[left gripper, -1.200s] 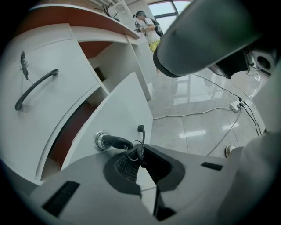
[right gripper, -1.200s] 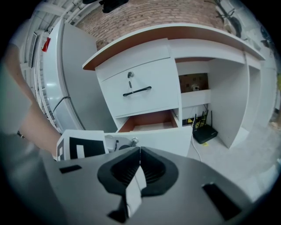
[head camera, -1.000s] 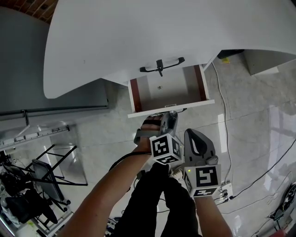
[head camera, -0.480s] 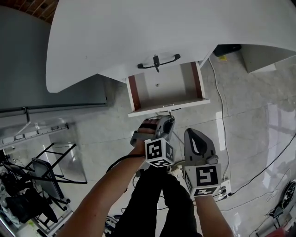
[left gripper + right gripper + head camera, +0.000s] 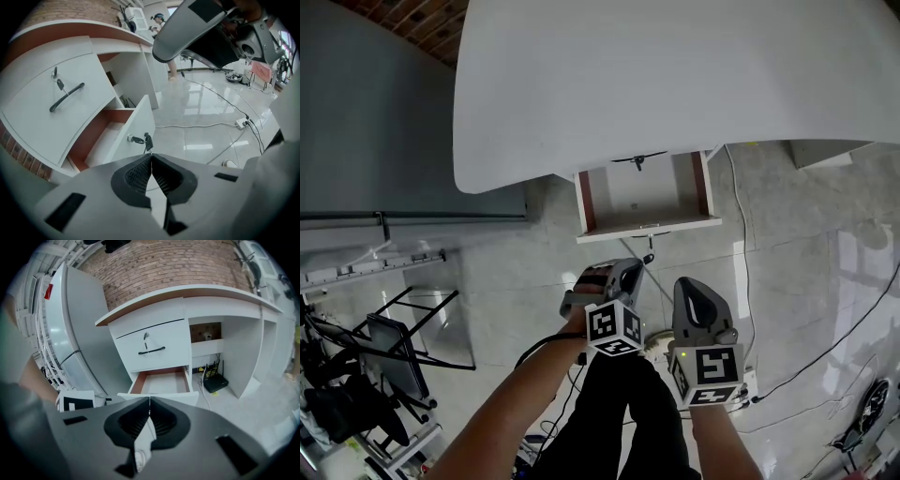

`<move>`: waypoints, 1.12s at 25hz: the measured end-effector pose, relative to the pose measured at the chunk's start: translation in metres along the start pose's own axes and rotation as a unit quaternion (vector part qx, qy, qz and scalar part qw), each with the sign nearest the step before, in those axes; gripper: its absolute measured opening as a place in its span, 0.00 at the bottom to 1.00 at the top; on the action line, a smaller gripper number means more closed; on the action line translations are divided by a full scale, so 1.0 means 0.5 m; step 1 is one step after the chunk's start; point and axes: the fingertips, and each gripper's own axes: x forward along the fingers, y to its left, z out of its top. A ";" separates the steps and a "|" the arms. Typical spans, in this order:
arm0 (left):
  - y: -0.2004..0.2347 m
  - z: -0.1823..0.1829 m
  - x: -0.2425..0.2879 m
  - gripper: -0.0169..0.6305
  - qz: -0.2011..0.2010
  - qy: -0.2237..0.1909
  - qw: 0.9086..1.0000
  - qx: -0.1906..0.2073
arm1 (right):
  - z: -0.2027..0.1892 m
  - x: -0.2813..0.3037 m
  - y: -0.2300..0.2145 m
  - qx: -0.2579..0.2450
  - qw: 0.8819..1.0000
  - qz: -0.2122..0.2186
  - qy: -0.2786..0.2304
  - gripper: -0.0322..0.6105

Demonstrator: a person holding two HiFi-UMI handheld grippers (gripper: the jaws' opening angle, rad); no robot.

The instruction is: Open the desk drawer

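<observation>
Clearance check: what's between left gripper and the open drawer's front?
The key hanging from the drawer front, with floor below; the left gripper touches neither. Left gripper view shows it.

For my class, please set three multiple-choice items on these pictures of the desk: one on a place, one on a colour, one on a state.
1. Which drawer of the desk stands pulled out?
A. the upper one
B. the lower one
C. neither

2. What colour are the inner side walls of the open drawer?
A. reddish-brown
B. blue
C. green

3. How do the jaws of the left gripper stand?
A. wide apart
B. clamped on a handle
C. together, with nothing between them

Answers:
1. B: the right gripper view shows the lower one out, beneath the shut one with the black handle.
2. A: its walls show reddish-brown beside the white front.
3. C: the left gripper view shows the jaws meeting on nothing.
</observation>
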 end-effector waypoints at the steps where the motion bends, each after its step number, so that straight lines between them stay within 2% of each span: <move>1: 0.004 0.001 -0.009 0.04 0.002 0.001 1.000 -0.008 | 0.007 -0.003 0.006 0.002 1.000 0.000 0.001 0.08; 4: 0.015 0.020 -0.039 0.03 0.000 -0.002 1.000 -0.029 | 0.027 -0.020 0.025 0.000 1.000 0.003 0.006 0.08; 10: 0.005 0.057 -0.098 0.03 -0.020 -0.009 0.999 -0.028 | 0.090 -0.062 0.046 0.002 1.000 -0.003 0.002 0.08; 16: -0.001 0.076 -0.145 0.03 -0.027 -0.002 0.999 -0.047 | 0.142 -0.093 0.045 0.002 1.000 -0.010 -0.005 0.08; 20: 0.009 0.097 -0.191 0.03 -0.022 -0.002 0.996 -0.082 | 0.180 -0.127 0.062 0.001 1.000 -0.010 -0.010 0.08; 28: 0.053 0.151 -0.283 0.03 -0.002 -0.012 0.986 -0.168 | 0.227 -0.211 0.106 0.000 1.000 -0.002 -0.005 0.08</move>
